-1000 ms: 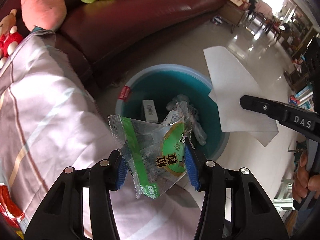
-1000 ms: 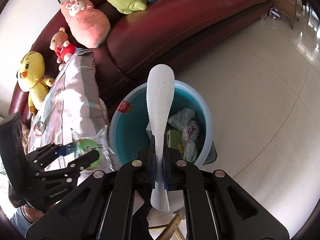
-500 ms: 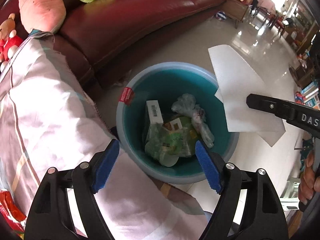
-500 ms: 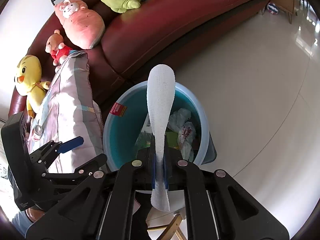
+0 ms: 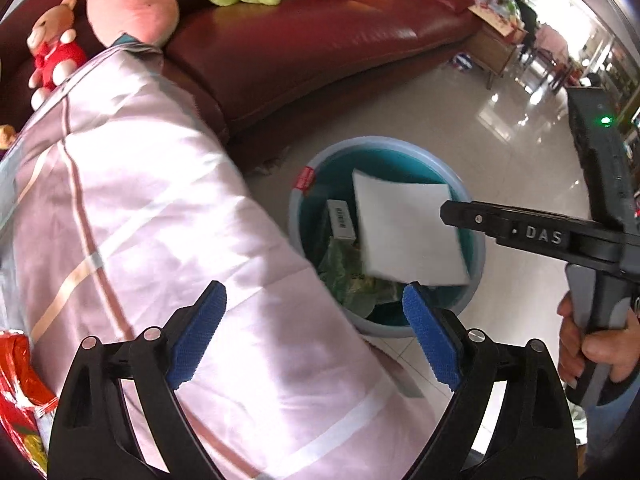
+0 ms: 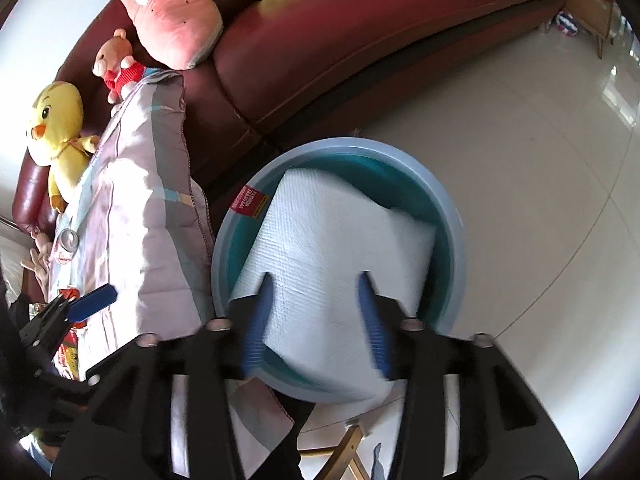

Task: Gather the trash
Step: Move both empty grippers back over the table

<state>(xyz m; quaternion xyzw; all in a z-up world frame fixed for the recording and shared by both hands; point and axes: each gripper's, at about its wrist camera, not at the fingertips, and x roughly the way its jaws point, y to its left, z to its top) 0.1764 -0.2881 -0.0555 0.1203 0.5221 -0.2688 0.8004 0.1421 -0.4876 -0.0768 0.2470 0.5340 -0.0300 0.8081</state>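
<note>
A blue trash bucket [image 5: 476, 240] [image 6: 452, 216] stands on the floor by the sofa. A white paper towel [image 5: 404, 232] [image 6: 336, 248] drops flat over its mouth, free of both grippers. My right gripper [image 6: 316, 296] hangs above the bucket with its jaws opening; the towel lies below them, untouched by the pads. My left gripper [image 5: 316, 336] is still opening, with wide jaws and nothing between them, over the pink blanket beside the bucket. Inside the bucket lie a green snack wrapper [image 5: 348, 276] and a small white box [image 5: 340, 220].
A dark red sofa [image 5: 320, 40] with plush toys [image 6: 176, 20] curves behind the bucket. A pink striped blanket [image 5: 140, 220] covers the near left. A red wrapper [image 5: 16, 392] lies at the left edge. A can [image 6: 68, 240] rests on the blanket. Glossy tile floor [image 6: 540, 160] spreads to the right.
My left gripper let the green wrapper fall into the bucket and drew back over the blanket. My right gripper has let go of the paper towel, which now falls flat over the bucket.
</note>
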